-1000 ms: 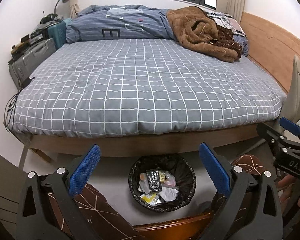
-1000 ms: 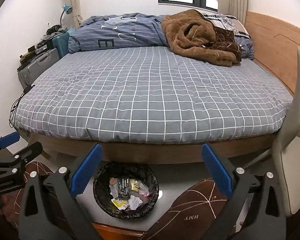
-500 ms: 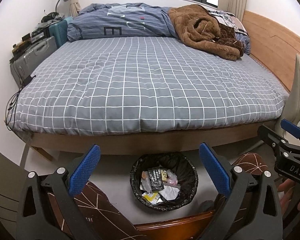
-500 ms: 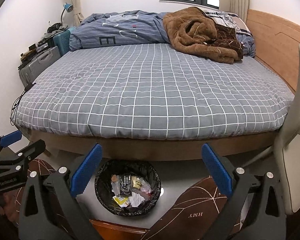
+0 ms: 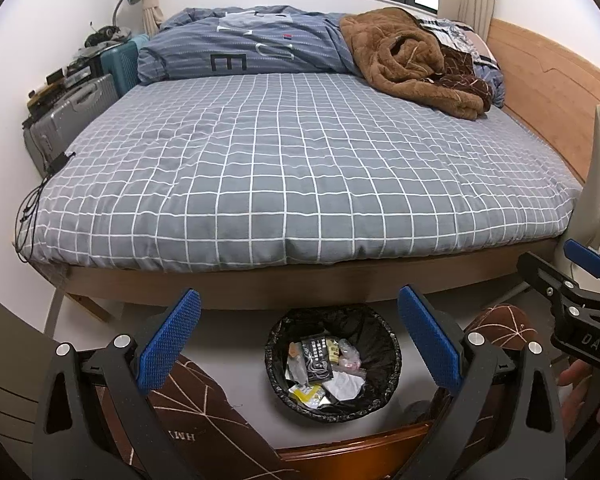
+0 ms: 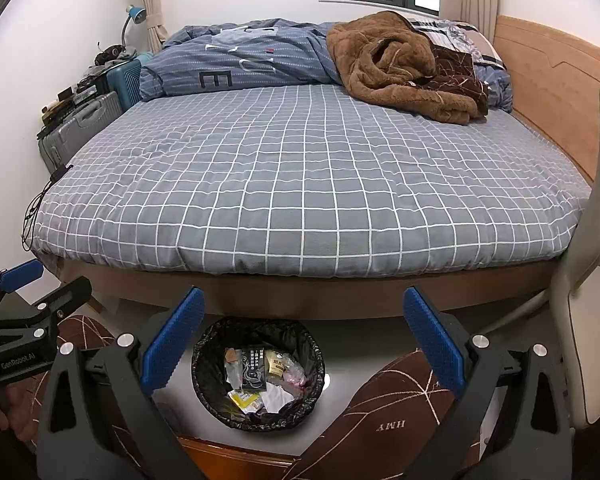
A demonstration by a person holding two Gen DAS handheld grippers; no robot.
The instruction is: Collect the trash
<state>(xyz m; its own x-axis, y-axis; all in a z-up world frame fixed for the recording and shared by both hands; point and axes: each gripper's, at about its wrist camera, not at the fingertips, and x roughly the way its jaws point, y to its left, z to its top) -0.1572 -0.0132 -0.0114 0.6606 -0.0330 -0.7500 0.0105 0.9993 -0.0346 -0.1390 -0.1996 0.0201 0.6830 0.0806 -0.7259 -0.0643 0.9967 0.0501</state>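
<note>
Both the left gripper and right gripper hang wide open and empty above the trash-filled bin beside the bed

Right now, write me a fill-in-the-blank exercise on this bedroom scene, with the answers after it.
1. The trash bin on the floor has a ____ liner.
2. Both the left gripper and the right gripper are ____.
3. The heaped blanket on the bed is ____.

Answers: black; open; brown
</note>
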